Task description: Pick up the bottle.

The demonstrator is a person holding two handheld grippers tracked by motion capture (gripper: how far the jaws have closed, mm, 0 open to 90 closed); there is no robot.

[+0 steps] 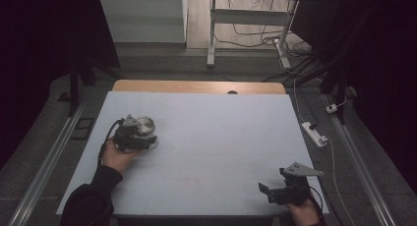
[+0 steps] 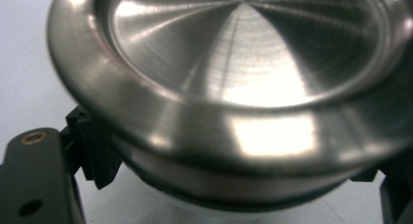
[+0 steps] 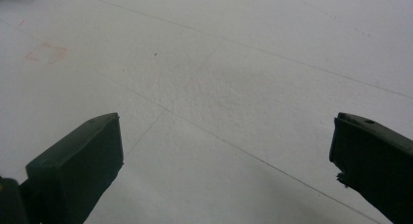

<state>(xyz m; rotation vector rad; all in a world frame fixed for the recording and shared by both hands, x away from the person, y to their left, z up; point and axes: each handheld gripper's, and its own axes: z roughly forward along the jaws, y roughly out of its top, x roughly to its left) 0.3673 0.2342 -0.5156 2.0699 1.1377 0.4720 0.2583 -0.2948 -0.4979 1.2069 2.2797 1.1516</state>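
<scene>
Near the worktop's left edge: steel-lidded jar (image 1: pixel 145 126) | left gripper (image 1: pixel 140 137) clamped on the jar below its lid | right gripper (image 1: pixel 272 191) gapes idle, front-right corner | step: grasp made | next: probably a steady lift.

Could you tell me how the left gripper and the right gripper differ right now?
The left gripper is shut on the round metal container; the right gripper stands open and holds nothing. The left gripper sits at the table's left middle, the right gripper near its front right corner. Both are black, each held in one hand.
</scene>
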